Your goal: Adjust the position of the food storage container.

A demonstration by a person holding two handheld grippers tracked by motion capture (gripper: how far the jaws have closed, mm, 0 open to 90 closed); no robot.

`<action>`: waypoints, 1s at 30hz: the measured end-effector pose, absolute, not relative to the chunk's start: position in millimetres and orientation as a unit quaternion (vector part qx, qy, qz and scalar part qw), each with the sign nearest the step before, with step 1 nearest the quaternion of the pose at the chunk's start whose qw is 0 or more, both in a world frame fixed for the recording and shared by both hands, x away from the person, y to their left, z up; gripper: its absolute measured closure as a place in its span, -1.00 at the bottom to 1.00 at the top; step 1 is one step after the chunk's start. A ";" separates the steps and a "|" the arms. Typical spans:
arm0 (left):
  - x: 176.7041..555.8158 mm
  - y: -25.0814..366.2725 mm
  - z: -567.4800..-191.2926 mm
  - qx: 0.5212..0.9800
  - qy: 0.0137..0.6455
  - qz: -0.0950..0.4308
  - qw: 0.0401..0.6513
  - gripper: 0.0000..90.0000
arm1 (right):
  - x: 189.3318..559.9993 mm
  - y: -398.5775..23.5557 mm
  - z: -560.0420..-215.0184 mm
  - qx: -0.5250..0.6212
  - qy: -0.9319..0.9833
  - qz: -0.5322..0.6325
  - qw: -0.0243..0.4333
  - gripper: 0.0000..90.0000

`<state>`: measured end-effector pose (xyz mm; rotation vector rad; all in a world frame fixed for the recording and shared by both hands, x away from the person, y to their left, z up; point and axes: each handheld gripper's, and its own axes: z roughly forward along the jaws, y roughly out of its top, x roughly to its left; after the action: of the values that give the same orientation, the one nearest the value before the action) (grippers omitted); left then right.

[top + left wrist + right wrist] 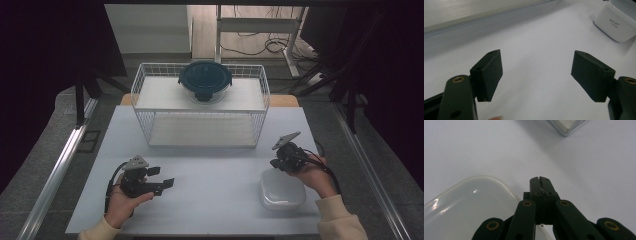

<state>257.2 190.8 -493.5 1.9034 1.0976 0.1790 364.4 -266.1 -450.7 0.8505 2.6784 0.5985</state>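
On my left I see the left gripper (pixel 162 177) held low over the white table (pixel 210 200), at the near left part of it, its jaws spread wide with nothing between them; in the left gripper view the two black pads (pixel 490 72) stand far apart over bare tabletop, and the white box (pixel 617 22) sits well off toward the upper right corner of that view. Moving toward the middle, at the far edge of the table stands a white wire rack (pixel 200 107), and on its upper shelf rests a round clear container with a dark teal lid (pixel 205 80), near the centre of the shelf. Over on my right, the right gripper (pixel 276 162) is clenched tight on nothing: in the right gripper view its jaws meet flat against each other, tips (pixel 540 181) pointing out over the table. The white box, a translucent rounded-square container with its lid on (pixel 281 189), lies on the table at the near right, just beside and partly under that gripper; in the right gripper view its lid (pixel 471 202) fills the lower left, close against the jaws, though I cannot tell whether they touch it
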 end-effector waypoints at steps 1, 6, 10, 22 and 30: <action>257.2 190.8 -493.5 0.770 0.444 0.072 0.452 -0.45 | 362.1 -269.3 -446.8 0.300 0.920 0.212 0.139 0.98; 257.3 190.8 -492.5 0.771 0.442 0.072 0.453 -0.46 | 339.6 -300.0 -423.4 0.380 0.878 0.236 0.169 0.98; 256.5 190.1 -491.7 0.772 0.439 0.072 0.454 -0.46 | 328.3 -317.7 -421.2 0.423 0.860 0.227 0.174 0.98; 256.1 187.3 -491.0 0.772 0.439 0.068 0.455 -0.46 | 304.4 -352.9 -445.4 0.494 0.836 0.193 0.143 0.98; 256.4 188.1 -491.7 0.772 0.440 0.068 0.454 -0.46 | 311.3 -329.6 -449.5 0.469 0.854 0.186 0.127 0.98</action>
<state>256.4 188.1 -491.7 1.9061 1.0853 0.1681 311.3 -329.6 -449.5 1.3658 2.4837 0.5426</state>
